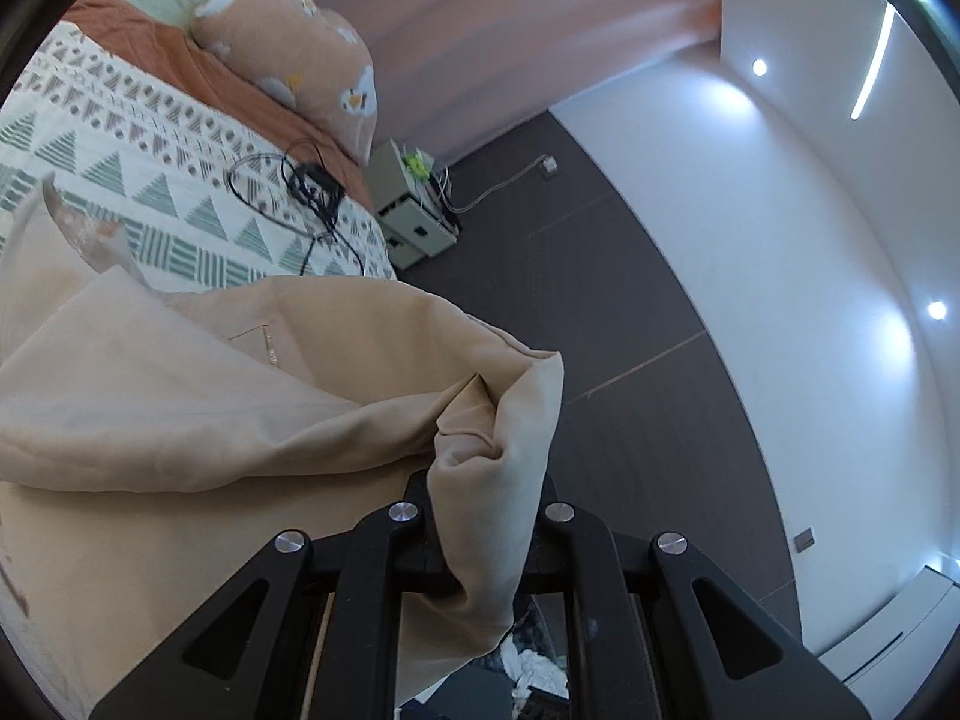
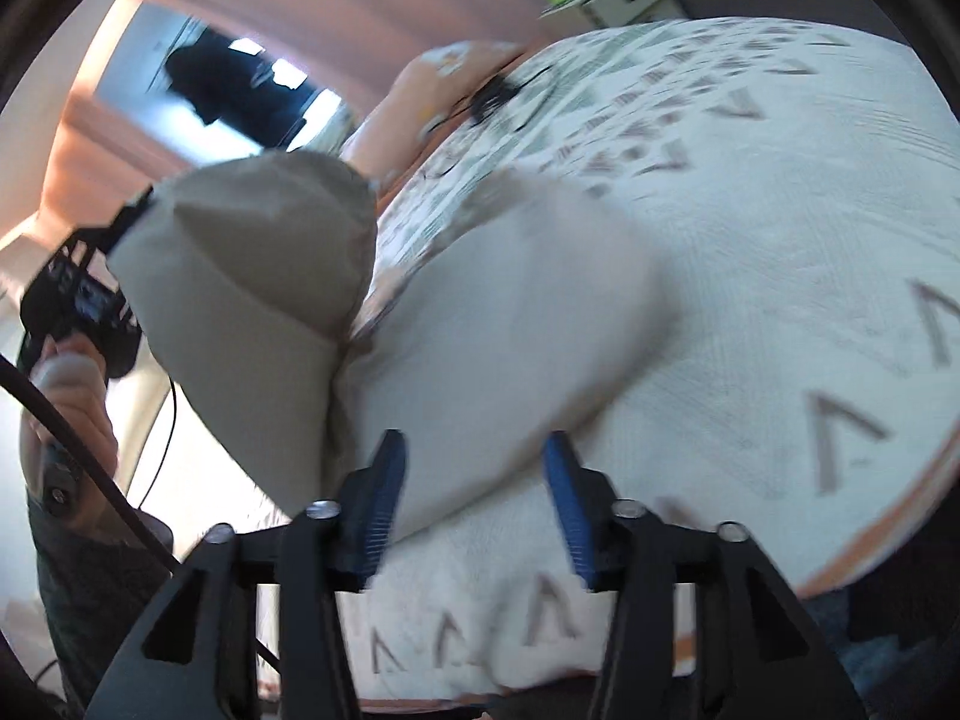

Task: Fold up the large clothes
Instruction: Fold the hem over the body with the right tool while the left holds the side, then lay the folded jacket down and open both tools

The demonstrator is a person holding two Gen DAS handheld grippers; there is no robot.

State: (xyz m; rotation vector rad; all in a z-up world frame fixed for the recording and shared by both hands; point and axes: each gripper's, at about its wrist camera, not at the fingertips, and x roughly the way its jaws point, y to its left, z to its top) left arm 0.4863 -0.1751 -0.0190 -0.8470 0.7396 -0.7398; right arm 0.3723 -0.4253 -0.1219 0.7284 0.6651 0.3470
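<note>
A large beige garment (image 1: 180,420) lies on the patterned bed cover (image 1: 120,150), one corner lifted off it. My left gripper (image 1: 483,516) is shut on that bunched corner, and the cloth hides its fingertips. In the right wrist view the garment (image 2: 492,312) lies on the bed cover (image 2: 780,240), and its raised part (image 2: 240,252) hangs from the left gripper (image 2: 114,240) at the left. My right gripper (image 2: 474,510) is open just above the garment's near edge, its blue fingertips (image 2: 384,504) apart with nothing between them.
A peach pillow (image 1: 288,54) and a black cable tangle (image 1: 306,186) lie at the far end of the bed. A small cabinet (image 1: 414,210) stands beside the bed on the dark floor (image 1: 600,330). Pink curtains hang behind. A person's hand (image 2: 66,384) holds the left gripper.
</note>
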